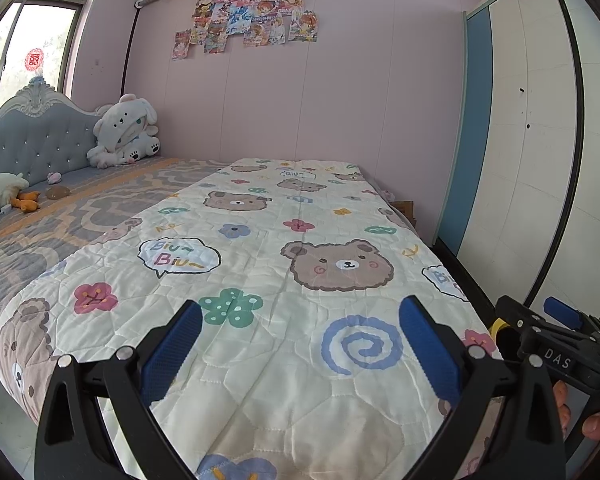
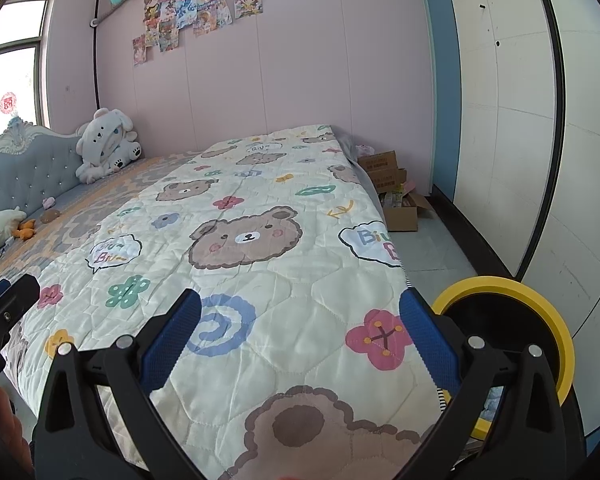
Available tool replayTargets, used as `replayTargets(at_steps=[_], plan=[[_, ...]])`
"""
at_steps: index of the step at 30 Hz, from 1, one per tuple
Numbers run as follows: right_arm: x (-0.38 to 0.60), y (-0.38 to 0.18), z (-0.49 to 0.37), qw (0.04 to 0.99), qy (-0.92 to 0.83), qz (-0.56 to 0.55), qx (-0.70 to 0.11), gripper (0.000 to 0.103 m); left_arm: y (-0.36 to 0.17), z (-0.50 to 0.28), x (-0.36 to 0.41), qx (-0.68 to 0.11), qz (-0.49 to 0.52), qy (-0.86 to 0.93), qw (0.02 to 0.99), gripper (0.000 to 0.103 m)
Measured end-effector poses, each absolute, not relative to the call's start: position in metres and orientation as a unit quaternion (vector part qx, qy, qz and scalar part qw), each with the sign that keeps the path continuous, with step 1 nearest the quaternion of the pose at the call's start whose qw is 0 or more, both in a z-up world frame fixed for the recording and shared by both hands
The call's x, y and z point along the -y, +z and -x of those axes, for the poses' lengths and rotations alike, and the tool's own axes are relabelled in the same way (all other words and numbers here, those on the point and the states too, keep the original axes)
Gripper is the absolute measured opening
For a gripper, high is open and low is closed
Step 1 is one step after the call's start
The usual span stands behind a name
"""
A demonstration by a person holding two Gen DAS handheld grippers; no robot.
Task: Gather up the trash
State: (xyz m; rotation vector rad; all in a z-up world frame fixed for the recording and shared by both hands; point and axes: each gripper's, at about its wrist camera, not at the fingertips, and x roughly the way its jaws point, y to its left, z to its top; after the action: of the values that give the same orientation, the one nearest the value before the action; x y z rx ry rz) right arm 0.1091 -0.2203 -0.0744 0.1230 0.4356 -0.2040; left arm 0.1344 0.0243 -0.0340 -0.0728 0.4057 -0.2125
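Yellow-rimmed bin (image 2: 540,320) partly hidden behind right gripper (image 2: 300,340) arm; contents not discernible. In left wrist view only a yellow sliver visible. Cardboard boxes (image 2: 396,196) at far foot corner of bed (image 2: 260,240) partly cut by quilt edge; contents too small to identify. Wall posters (image 1: 244,16) illegible. Small items near headboard (image 1: 40,196) too small to identify.

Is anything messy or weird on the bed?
Mostly tidy. The cream bear-print quilt lies smooth. Near the blue tufted headboard, a small orange plush toy, a brown round lump and a tiny pink thing lie scattered. Open cardboard boxes clutter the floor beyond.
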Motion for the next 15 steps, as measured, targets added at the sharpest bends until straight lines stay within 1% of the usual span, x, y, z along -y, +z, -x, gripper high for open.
replayTargets(at_steps=[15], plan=[[0.2216, -0.0784, -0.1114, 0.968, -0.099, -0.063, -0.222, 0.095, -0.0370, -0.1344, -0.0275, -0.204, 0.037, -0.107, 0.973, 0.095]])
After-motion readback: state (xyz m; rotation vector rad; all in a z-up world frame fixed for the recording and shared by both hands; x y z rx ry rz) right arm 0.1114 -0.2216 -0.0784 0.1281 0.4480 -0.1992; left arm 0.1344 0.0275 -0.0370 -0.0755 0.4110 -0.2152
